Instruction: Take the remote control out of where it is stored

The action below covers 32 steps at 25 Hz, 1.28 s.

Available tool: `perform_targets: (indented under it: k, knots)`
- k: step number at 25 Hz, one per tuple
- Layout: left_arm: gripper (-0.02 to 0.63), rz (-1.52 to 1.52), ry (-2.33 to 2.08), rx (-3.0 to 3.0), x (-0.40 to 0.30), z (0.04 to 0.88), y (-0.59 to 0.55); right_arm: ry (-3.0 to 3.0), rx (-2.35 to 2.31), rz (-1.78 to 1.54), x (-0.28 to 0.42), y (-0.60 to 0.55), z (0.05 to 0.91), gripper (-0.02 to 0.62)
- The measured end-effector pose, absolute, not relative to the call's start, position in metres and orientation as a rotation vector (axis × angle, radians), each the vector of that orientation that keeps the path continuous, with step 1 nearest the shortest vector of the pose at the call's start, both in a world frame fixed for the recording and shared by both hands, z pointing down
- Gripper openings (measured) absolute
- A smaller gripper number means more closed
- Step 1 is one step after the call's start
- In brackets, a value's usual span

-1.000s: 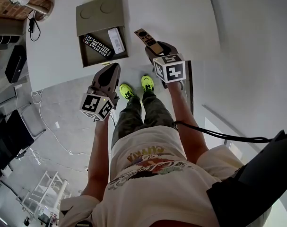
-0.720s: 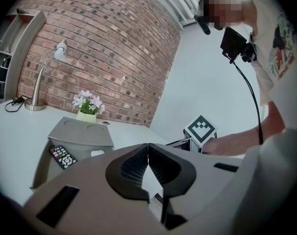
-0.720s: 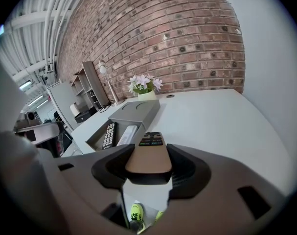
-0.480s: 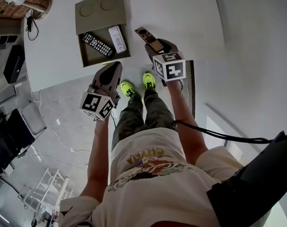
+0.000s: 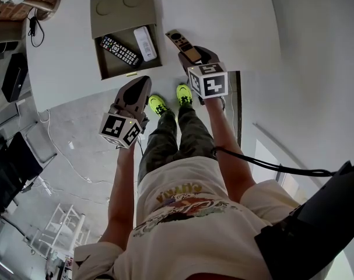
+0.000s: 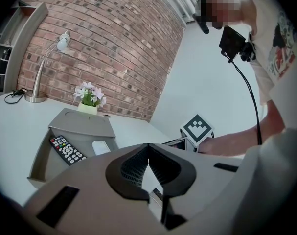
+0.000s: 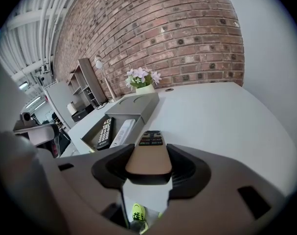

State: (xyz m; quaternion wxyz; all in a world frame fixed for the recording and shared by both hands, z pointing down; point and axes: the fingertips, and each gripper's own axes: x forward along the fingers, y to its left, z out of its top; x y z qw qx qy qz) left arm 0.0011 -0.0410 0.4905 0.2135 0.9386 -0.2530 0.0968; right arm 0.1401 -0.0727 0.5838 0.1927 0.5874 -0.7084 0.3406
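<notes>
My right gripper (image 7: 148,170) is clamped on the tan remote control (image 5: 181,43), whose button end sticks out past the jaws. I see this remote outside the open grey storage box (image 5: 121,10), just to its right, over the white table (image 5: 235,22). Inside the box a black remote (image 5: 119,52) and a white remote (image 5: 144,42) lie side by side. My left gripper (image 6: 148,153) is closed on nothing, near the table's edge.

The right gripper (image 5: 191,57) holds a brown remote (image 5: 178,39) over the white table (image 5: 235,22), beside the open grey box (image 5: 119,9).
</notes>
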Motion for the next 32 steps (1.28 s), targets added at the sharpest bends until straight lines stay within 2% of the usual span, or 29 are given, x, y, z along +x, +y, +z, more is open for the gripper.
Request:
perform_targets:
  k: [32]
  knots:
    - [0.006, 0.26, -0.69, 2.549, -0.012, 0.512, -0.042, -1.908, 1.605, 0.957, 0.123, -0.076, 0.627, 0.21]
